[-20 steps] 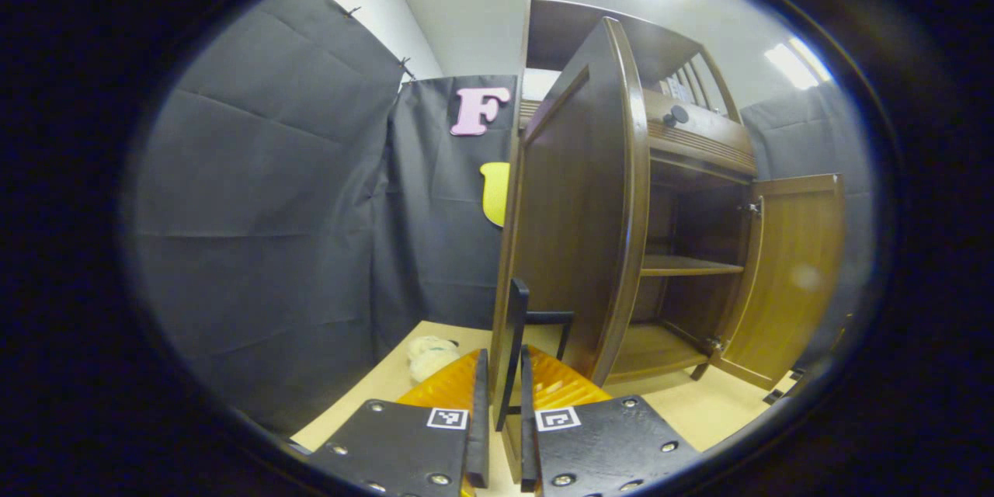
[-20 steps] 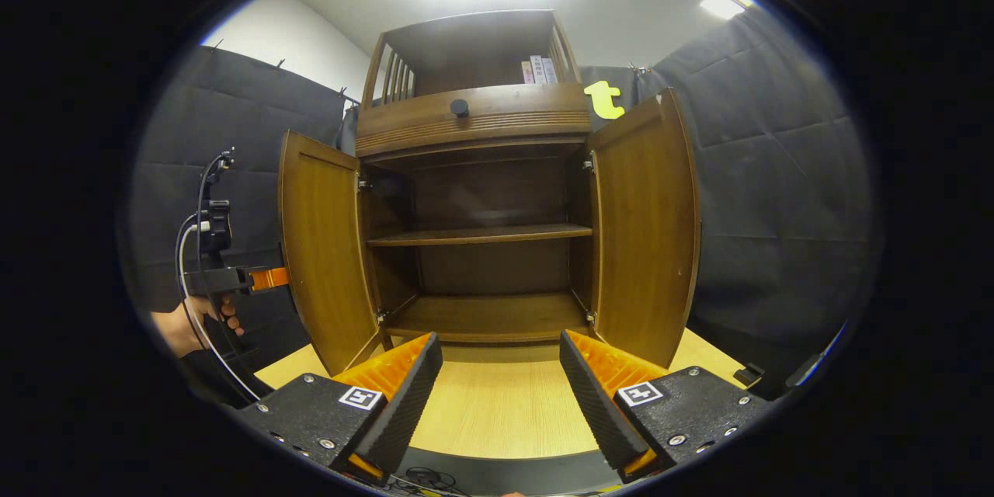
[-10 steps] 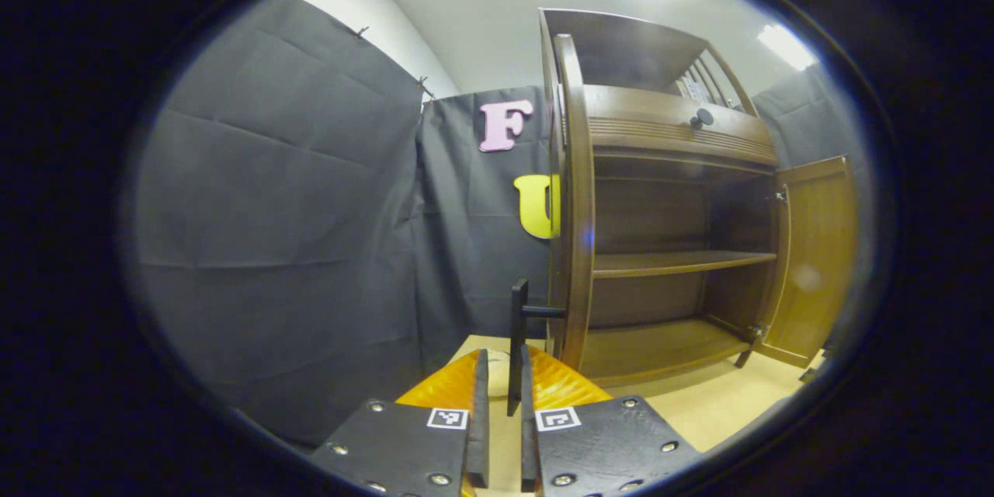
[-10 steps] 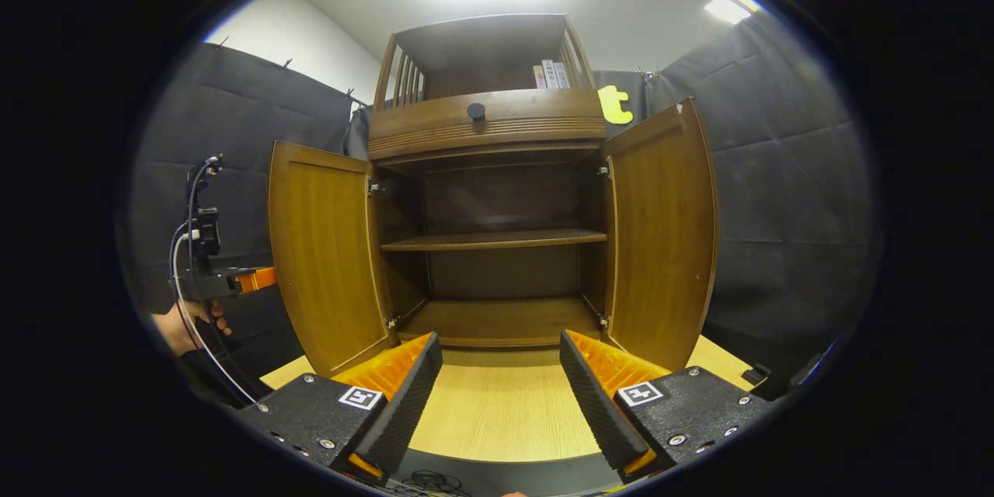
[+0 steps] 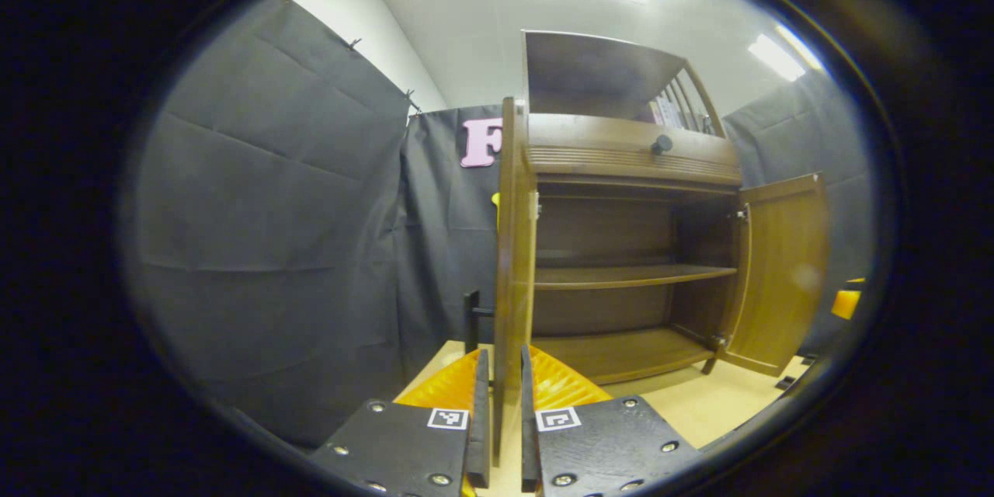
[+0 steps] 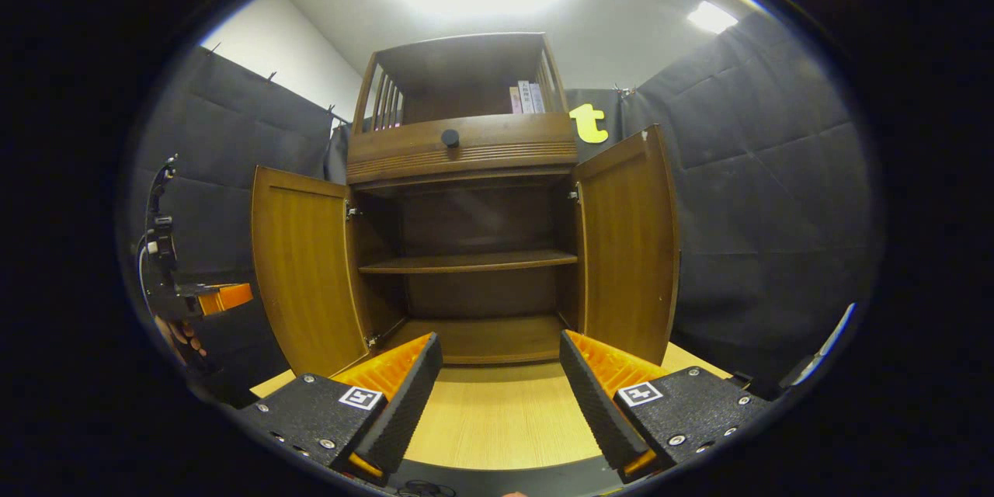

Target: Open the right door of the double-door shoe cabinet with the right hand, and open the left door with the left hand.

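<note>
My left tongs (image 5: 501,419), nearly shut, have slipped off the handle (image 5: 470,320) as the left door (image 6: 299,264) swung wide; right tongs (image 6: 501,396) gape empty; both doors open.

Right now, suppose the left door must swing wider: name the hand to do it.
Left. The left gripper sits right at the left door, at its free edge, with the handle just ahead. The right gripper is open, centred before the cabinet, apart from both doors.
</note>
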